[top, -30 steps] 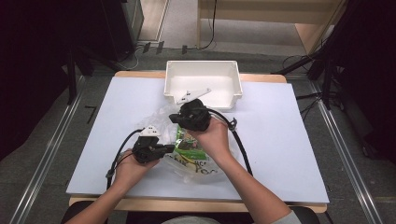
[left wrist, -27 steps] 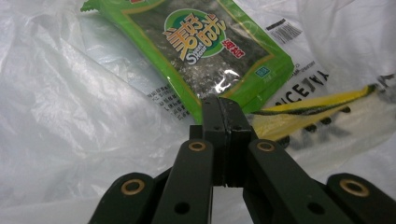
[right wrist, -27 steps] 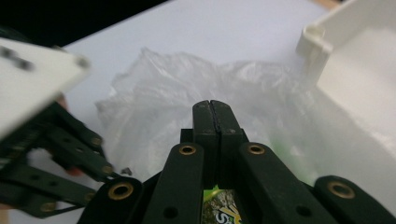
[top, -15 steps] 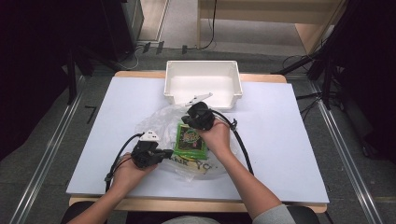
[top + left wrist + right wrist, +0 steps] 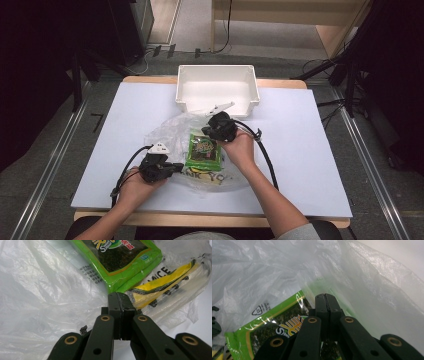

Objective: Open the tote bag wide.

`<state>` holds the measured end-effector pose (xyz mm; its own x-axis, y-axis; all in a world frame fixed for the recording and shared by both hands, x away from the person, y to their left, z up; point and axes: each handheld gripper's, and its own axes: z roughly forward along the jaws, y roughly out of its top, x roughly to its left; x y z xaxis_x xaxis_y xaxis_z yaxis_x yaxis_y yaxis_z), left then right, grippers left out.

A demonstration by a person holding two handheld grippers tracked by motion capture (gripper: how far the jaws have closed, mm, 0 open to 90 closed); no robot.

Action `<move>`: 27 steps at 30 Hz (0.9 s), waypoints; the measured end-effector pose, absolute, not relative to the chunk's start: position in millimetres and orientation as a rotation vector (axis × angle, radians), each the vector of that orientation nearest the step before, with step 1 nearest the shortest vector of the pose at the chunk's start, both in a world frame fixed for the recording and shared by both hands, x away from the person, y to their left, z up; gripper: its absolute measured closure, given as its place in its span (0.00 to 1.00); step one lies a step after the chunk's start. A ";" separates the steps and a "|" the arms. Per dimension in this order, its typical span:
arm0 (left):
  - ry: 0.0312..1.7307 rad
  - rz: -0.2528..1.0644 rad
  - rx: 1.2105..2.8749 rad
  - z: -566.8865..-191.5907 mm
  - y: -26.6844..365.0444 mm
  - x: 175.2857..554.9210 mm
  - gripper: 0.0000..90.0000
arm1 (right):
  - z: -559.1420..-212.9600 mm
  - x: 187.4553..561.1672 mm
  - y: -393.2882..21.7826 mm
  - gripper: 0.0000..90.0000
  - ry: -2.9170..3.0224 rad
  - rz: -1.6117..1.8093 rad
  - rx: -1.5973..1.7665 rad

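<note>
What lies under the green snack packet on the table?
The green snack packet lies on a crumpled clear plastic bag with yellow-and-black print showing beside its near edge. Whatever sits directly beneath the packet is covered.

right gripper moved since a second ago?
Yes. In the high view the right gripper has dropped toward the person, away from the white bin, and now sits at the top edge of the green packet, jaws shut.
</note>
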<state>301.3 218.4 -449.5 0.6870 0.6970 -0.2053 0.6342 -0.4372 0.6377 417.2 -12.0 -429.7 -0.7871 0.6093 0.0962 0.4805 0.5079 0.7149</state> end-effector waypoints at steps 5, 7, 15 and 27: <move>1.019 0.108 2.195 -451.6 218.4 301.1 1.00 | -441.5 423.1 -15.3 1.00 2.571 1.124 0.948; 1.019 0.106 2.195 -452.1 218.1 300.9 1.00 | -443.5 427.0 -15.9 1.00 2.551 1.133 0.973; 1.024 0.092 2.199 -454.0 220.0 301.5 1.00 | -450.4 446.8 -15.0 1.00 2.517 1.142 0.985; 1.032 0.057 2.220 -458.7 223.6 300.4 1.00 | -461.6 467.4 -12.3 1.00 2.503 1.130 1.071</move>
